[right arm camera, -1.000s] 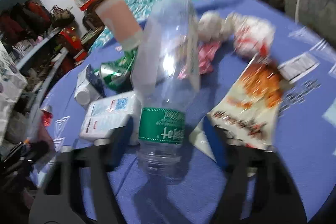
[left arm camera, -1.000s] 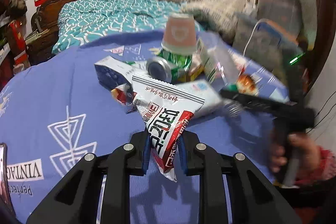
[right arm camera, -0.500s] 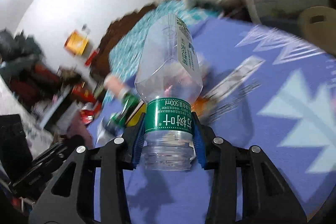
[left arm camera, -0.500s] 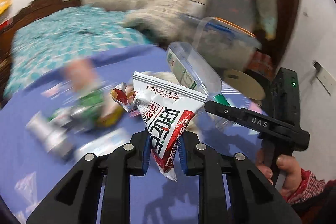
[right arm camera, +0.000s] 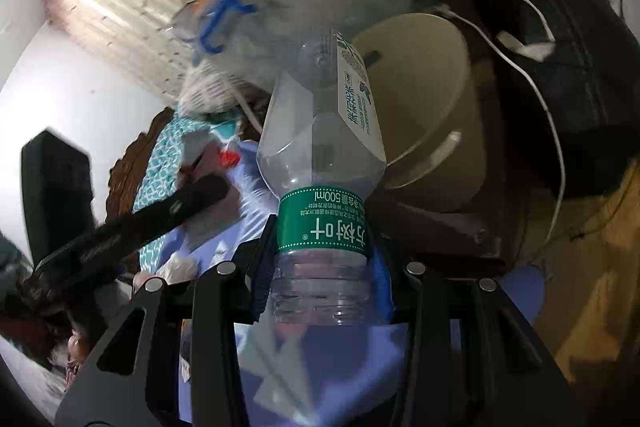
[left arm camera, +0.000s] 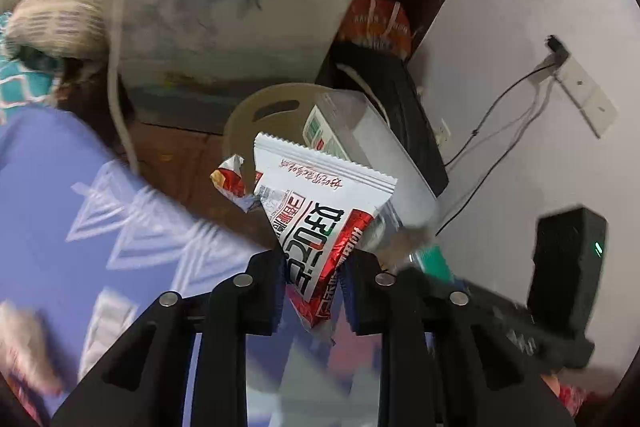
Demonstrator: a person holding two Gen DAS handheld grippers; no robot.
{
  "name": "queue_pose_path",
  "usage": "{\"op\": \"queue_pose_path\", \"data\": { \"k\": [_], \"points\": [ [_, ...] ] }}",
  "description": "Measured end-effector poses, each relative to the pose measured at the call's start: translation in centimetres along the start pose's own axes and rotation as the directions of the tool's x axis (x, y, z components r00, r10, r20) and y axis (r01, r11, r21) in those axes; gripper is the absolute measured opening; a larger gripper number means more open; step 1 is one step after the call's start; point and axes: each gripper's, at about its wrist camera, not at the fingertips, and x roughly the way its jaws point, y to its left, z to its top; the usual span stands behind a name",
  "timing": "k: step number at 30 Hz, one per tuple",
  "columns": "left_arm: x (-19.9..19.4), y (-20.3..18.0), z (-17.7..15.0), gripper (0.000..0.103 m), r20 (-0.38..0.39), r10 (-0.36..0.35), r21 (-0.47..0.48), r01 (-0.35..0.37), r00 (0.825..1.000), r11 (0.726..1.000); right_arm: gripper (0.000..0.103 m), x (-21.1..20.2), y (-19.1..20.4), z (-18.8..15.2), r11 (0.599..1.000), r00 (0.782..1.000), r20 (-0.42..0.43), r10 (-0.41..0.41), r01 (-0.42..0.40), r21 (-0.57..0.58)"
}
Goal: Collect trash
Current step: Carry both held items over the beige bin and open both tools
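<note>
item 1: left gripper (left arm camera: pixel 312 283), fingers closed narrow on a white and red snack wrapper (left arm camera: pixel 320 219). we grip it by its lower corner, so the sealed top edge fans upward, clear of the pads. a smaller red scrap (left arm camera: pixel 230 181) hangs at its left edge; we cannot tell whether it is attached or merely caught.

item 2: right gripper (right arm camera: pixel 324 275), fingers clamped on a clear plastic bottle (right arm camera: pixel 324 155) at the green label band, near the neck. the base points forward and away, so we judge it will drop base-first when released. no cap is visible.

item 3: beige bin (right arm camera: pixel 424 99), round, with a slotted swing lid (left arm camera: pixel 276 107). it sits on the floor just beyond the edge of the blue cloth (left arm camera: pixel 60 207), below a clear storage box (left arm camera: pixel 236 19). both loads point at it; in the left view the bottle (left arm camera: pixel 360 155) lies across its top. we judge this the drop target.

item 4: change record. 1 second ago both grippers faced the litter pile on the cloth, the right one blurred and closing around the bottle. half a second ago we had swung partway round, and the bin was just entering view. now the pile is out of sight, the bin fills the middle, and neither grip has altered.

item 5: outstanding. release of 2 pieces; remaining litter on the cloth.
</note>
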Motion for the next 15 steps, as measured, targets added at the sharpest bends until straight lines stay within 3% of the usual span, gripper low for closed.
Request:
{"op": "queue_pose_path", "data": {
  "k": [1,3,4,5,6,10,15],
  "points": [
    [1.4,-0.3,0.8,0.034,-0.009,0.017,0.001,-0.017,1.0,1.0,0.044,0.2,-0.7,0.8,1.0,1.0,-0.001,-0.009,0.009,0.008],
    [3.1,-0.8,1.9,0.084,-0.023,0.057,-0.004,-0.058,0.998,0.998,0.046,0.8,-0.9,1.6,1.0,1.0,-0.017,-0.017,0.017,0.009],
    [3.8,-0.7,2.4,0.09,-0.025,0.093,-0.015,-0.094,0.995,0.995,0.052,0.7,-1.0,1.6,1.0,1.0,-0.013,-0.02,0.02,0.015],
    [4.2,-0.7,2.7,0.091,-0.019,0.11,-0.022,-0.11,0.994,0.994,0.062,0.6,-1.0,1.9,1.0,1.0,0.01,-0.017,0.017,0.023],
    [4.4,-0.7,2.9,0.091,-0.018,0.111,-0.025,-0.111,0.994,0.993,0.063,0.3,-1.0,1.9,1.0,0.999,0.031,-0.023,0.022,0.017],
    [2.5,0.1,3.4,0.091,0.016,0.11,-0.058,-0.109,0.994,0.992,0.063,-0.8,-0.4,2.7,0.999,0.993,0.114,-0.023,0.026,-0.025],
    [-2.8,1.7,0.1,0.091,0.1,0.089,-0.107,-0.079,0.991,0.991,0.063,-2.2,1.0,1.7,0.998,0.979,0.205,0.007,0.006,-0.062]
  ]
}}
